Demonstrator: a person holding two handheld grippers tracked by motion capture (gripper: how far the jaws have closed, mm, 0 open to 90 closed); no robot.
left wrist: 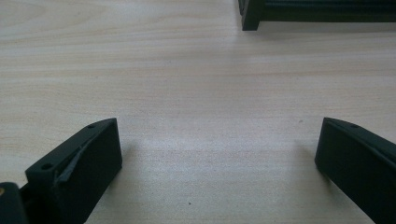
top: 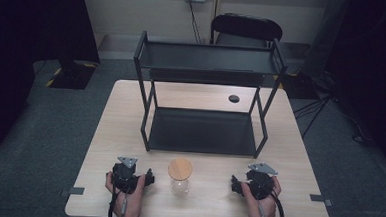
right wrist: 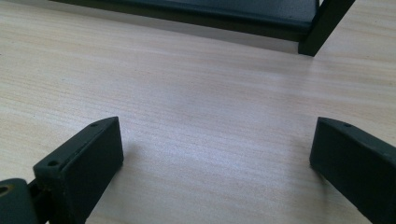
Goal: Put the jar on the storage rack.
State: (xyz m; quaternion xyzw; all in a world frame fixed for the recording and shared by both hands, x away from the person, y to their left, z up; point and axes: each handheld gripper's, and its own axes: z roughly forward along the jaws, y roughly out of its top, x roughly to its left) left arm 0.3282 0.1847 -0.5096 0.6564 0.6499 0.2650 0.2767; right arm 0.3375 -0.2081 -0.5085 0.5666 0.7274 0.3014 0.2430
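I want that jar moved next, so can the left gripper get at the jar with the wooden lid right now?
Probably yes. The left gripper sits just beside the jar on the table, its fingers spread wide with nothing between them.

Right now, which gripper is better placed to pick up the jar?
Left, slightly. The left gripper sits nearer the jar than the right gripper, by the high view. Both are open with nothing between their fingers, so either could probably do it.

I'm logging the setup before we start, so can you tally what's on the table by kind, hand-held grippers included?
Glass jar with a wooden lid: 1
Black two-tier rack: 1
Hand-held grippers, both open and resting on the table: 2 (left hand-held gripper, right hand-held gripper)
Total: 4
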